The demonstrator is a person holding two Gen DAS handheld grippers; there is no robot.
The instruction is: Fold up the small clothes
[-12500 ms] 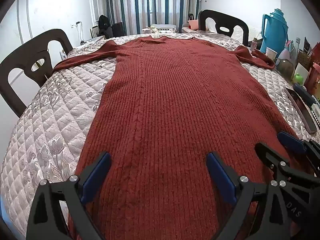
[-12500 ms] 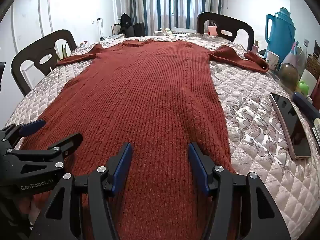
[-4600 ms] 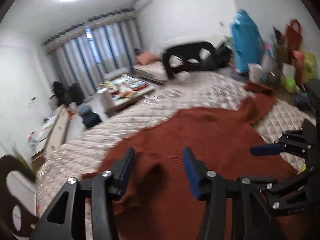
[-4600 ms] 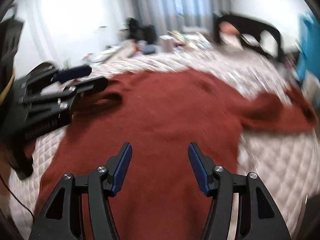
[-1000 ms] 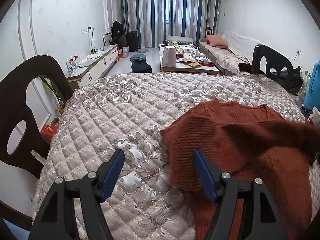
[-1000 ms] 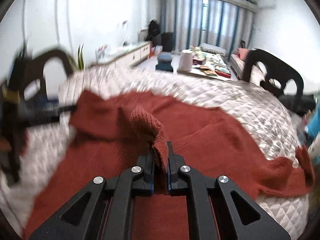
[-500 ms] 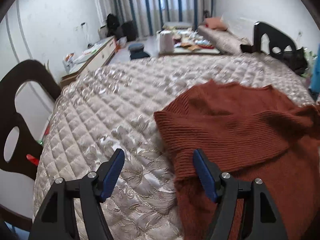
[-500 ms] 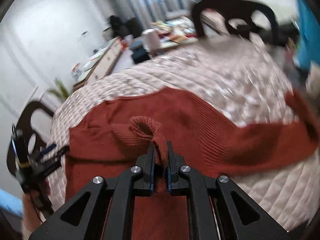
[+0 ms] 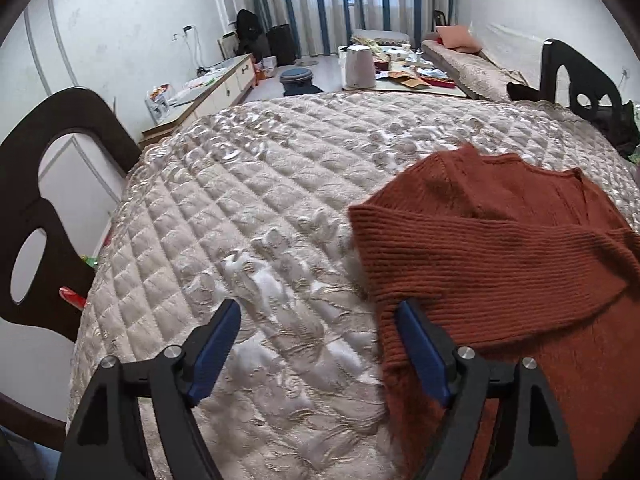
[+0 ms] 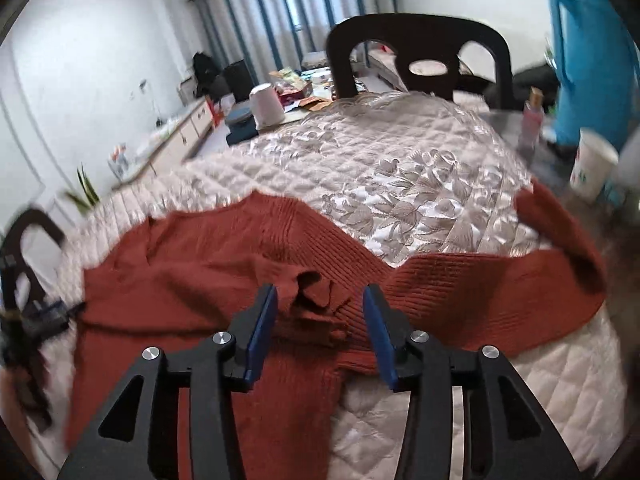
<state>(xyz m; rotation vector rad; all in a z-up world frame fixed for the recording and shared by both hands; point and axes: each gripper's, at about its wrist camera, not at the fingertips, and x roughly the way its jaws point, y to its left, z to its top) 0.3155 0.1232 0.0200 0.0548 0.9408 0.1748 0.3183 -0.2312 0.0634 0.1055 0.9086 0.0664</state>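
A rust-red knit sweater (image 9: pixel 500 264) lies on the quilted table cover (image 9: pixel 248 208). Its left sleeve is folded across the body. In the right wrist view the sweater (image 10: pixel 192 280) has the sleeve cuff (image 10: pixel 316 300) crumpled on its chest, and the other sleeve (image 10: pixel 520 284) stretches out to the right. My left gripper (image 9: pixel 320 344) is open and empty over the cover, just left of the sweater's edge. My right gripper (image 10: pixel 320 320) is open, jaws either side of the dropped cuff. The left gripper also shows blurred at the far left of the right wrist view (image 10: pixel 36 312).
Dark chairs stand at the table's left (image 9: pixel 44 200) and far side (image 10: pixel 420 56). A blue thermos (image 10: pixel 588 60), a paper cup (image 10: pixel 592 164) and a small bottle (image 10: pixel 530 120) stand at the right edge. A low table with a kettle (image 9: pixel 360 66) is beyond.
My right gripper has opened and let go of the sleeve cuff, which now lies crumpled on the sweater. My left gripper has stayed open and shifted slightly beside the sweater's left edge.
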